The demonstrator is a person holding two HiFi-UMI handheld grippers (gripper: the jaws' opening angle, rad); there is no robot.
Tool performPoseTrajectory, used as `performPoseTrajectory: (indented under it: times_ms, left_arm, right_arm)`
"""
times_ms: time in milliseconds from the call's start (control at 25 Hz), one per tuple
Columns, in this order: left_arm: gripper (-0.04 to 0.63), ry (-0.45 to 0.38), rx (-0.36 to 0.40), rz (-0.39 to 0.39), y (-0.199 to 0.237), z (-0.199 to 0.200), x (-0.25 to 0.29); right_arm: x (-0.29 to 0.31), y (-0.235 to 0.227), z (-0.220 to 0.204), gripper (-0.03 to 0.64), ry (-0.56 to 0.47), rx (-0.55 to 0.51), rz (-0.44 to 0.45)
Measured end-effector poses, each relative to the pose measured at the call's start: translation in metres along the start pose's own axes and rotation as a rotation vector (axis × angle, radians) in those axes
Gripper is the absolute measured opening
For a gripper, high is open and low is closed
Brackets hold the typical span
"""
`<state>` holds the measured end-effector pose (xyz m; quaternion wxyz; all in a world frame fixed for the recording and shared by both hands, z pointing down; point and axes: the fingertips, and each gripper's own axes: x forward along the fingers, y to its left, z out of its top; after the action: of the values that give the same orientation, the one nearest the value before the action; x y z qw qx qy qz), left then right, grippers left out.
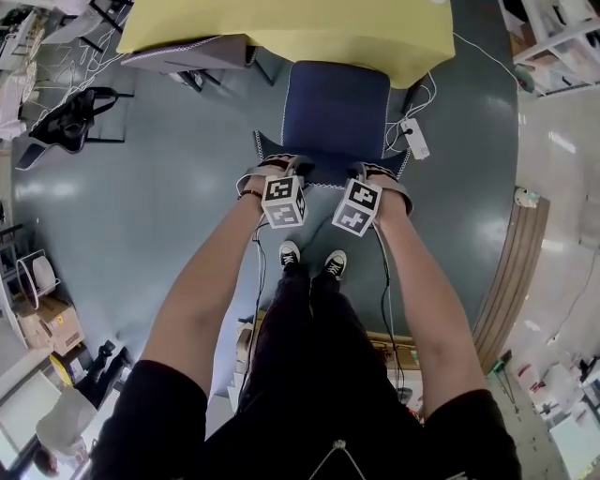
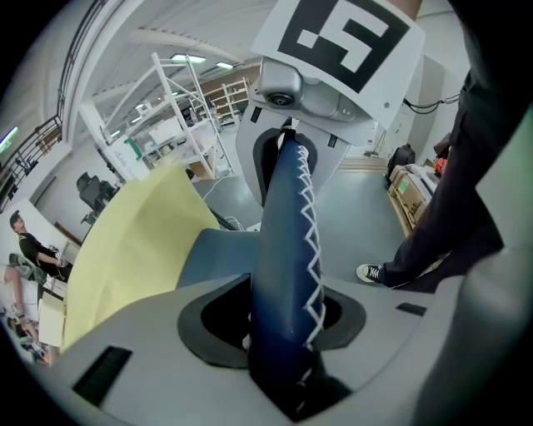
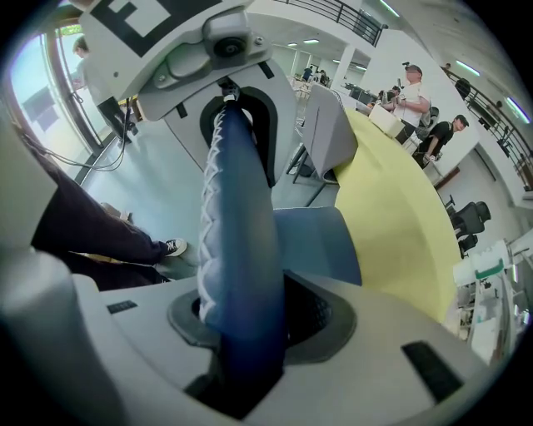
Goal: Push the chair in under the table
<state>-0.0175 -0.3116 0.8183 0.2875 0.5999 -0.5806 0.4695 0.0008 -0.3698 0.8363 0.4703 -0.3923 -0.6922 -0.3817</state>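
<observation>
Head view: left gripper (image 1: 274, 171) and right gripper (image 1: 373, 173) both clamp the chair backrest (image 1: 326, 175); uneven shoving could skew it against the table (image 1: 281, 28).

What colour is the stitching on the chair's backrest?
White zigzag stitching on the dark blue backrest, clearest in the left gripper view.

A glossy grey-blue floor (image 1: 141, 216) spreads across the head view and meets a paler floor (image 1: 562, 187) at 3 o'clock along a curved wooden edge (image 1: 514, 272). Cardboard boxes (image 1: 52, 328) sit at 8 o'clock and white shelving (image 1: 553, 37) at 1 o'clock. In the right gripper view, ceiling strip lights (image 3: 391, 8) glow at 12 o'clock and a tall window (image 3: 37, 100) stands at 9 o'clock.
</observation>
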Motion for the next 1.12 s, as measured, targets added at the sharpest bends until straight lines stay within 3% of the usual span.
performPoseTrajectory:
  times_ms: [1120]
  left_arm:
    - [0.153, -0.007, 0.006, 0.010, 0.112, -0.004, 0.018]
  right_arm:
    - [0.019, -0.112, 0.020, 0.152, 0.003, -0.009, -0.015]
